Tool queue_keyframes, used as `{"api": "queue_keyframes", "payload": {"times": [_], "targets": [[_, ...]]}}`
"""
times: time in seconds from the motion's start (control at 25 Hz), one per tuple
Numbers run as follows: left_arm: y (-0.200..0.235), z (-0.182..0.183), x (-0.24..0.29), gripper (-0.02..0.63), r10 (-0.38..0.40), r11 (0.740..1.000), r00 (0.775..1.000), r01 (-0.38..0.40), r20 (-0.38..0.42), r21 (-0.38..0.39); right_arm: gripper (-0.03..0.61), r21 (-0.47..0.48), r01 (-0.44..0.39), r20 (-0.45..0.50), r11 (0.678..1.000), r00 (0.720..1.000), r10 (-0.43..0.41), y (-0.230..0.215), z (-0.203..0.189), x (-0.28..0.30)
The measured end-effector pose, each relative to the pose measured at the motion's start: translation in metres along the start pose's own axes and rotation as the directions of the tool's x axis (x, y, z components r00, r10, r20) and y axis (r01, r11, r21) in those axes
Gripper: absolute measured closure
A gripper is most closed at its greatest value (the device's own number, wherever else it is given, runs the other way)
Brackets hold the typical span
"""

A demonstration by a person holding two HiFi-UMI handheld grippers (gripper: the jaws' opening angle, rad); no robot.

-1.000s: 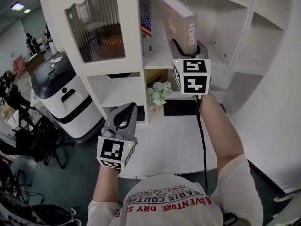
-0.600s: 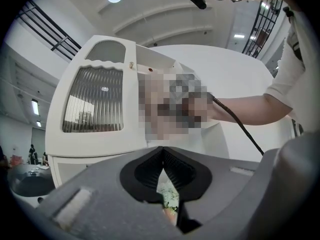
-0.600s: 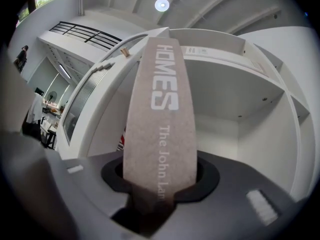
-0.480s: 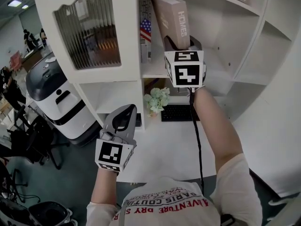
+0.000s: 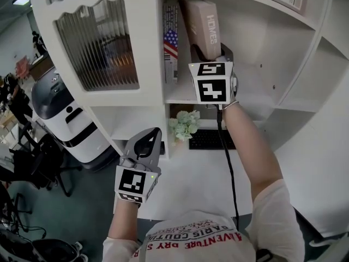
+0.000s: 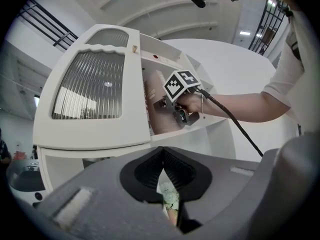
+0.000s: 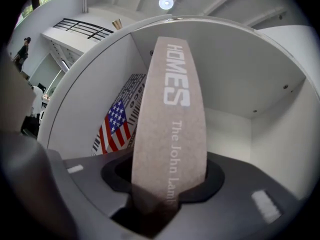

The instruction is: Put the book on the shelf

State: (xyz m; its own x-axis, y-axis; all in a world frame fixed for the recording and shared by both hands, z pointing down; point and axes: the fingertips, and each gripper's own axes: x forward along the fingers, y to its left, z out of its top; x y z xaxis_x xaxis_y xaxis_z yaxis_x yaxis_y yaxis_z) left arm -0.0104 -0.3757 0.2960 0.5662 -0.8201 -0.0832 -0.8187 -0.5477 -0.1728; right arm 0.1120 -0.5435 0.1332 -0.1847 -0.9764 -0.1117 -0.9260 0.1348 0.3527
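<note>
A tan book (image 5: 203, 26) with "HOMES" on its spine stands nearly upright in the white shelf compartment (image 5: 180, 94), leaning slightly toward a flag-covered book (image 5: 170, 40) on its left. My right gripper (image 5: 206, 52) is shut on the tan book's lower spine; in the right gripper view the spine (image 7: 170, 134) fills the space between the jaws of the right gripper (image 7: 169, 186), with the flag-covered book (image 7: 114, 129) behind at left. My left gripper (image 5: 150, 138) hangs low over the desk, shut and holding nothing. The left gripper view shows the left gripper (image 6: 162, 181) pointing up at the tan book (image 6: 156, 109).
A ribbed glass cabinet door (image 5: 98, 42) closes the compartment left of the books. Below the shelf a small potted plant (image 5: 184, 123) and a keyboard (image 5: 210, 140) sit on the white desk (image 5: 191, 179). A white wheeled machine (image 5: 60, 113) and office chairs stand at left.
The right gripper has carried the tan book left and deeper into the compartment, closer to the flag-covered book and more upright. The left gripper has stayed low, shifting only slightly.
</note>
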Motion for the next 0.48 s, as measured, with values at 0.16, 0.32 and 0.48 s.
{"api": "queue_keyframes", "payload": {"times": [0.16,0.32,0.48], "targets": [[0.008,-0.007,0.008,0.609,0.017,1.000,1.000,-0.017,-0.012,-0.006,0.355,-0.040,-0.021,-0.011,0.999,1.000,0.020,0.007,-0.006,0.017],[0.013,-0.012,0.013,0.609,0.027,1.000,0.999,-0.027,-0.020,-0.004,0.314,-0.047,-0.040,-0.015,0.998,0.999,0.040,0.011,-0.008,0.029],[0.020,-0.017,0.016,0.608,0.045,0.999,0.999,-0.046,-0.028,-0.008,0.310,-0.020,-0.058,-0.018,0.998,0.998,0.057,0.012,-0.009,0.040]]}}
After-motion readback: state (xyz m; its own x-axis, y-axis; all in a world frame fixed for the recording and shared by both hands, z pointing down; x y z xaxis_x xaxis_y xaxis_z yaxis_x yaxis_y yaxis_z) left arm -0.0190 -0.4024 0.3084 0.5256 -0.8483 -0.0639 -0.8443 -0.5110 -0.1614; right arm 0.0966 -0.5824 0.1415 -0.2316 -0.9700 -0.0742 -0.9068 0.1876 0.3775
